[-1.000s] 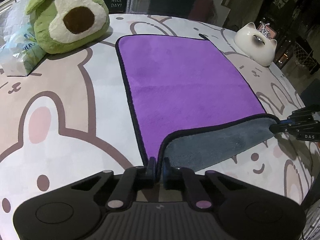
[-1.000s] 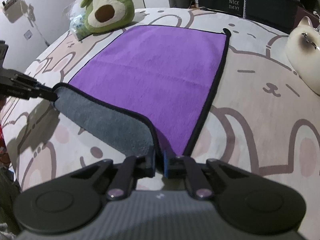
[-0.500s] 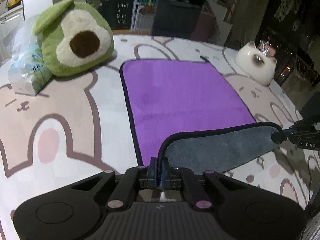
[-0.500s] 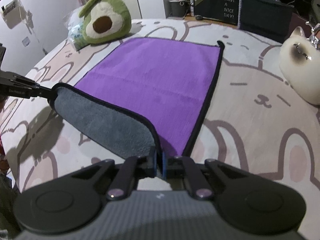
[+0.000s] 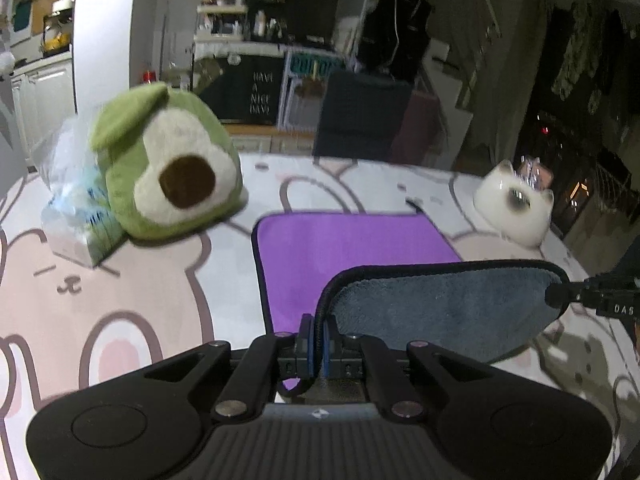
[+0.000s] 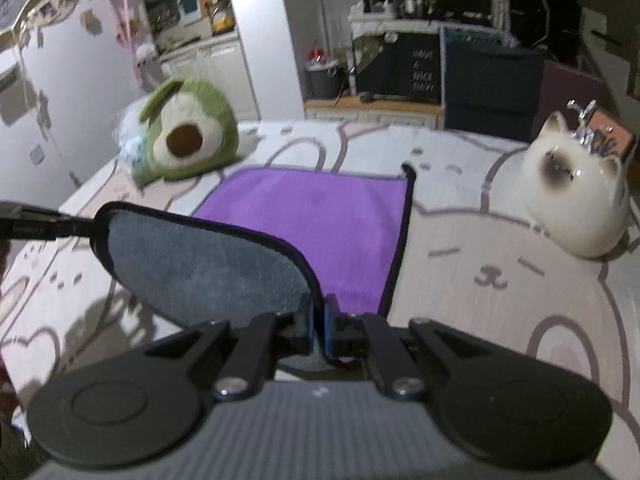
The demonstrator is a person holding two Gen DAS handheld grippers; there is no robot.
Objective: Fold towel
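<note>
A purple towel (image 5: pixel 344 248) with a grey underside and black hem lies on the table; it also shows in the right wrist view (image 6: pixel 320 220). Its near edge is lifted off the table, so the grey underside (image 5: pixel 436 312) faces me and hangs between the grippers. My left gripper (image 5: pixel 318 340) is shut on the towel's near left corner. My right gripper (image 6: pixel 319 330) is shut on the near right corner. Each gripper shows in the other's view, the right gripper (image 5: pixel 560 294) at the right edge and the left gripper (image 6: pixel 80 228) at the left edge.
A green avocado plush (image 5: pixel 168 176) and a clear bag of tissues (image 5: pixel 76 216) sit at the far left. A white cat-shaped ceramic holder (image 6: pixel 576 196) stands at the far right. The tablecloth (image 6: pixel 500 280) has pink bunny drawings. Dark furniture stands beyond the table.
Both grippers have risen and moved forward, lifting the towel's near edge higher. More grey underside shows and less purple remains visible flat on the table.
</note>
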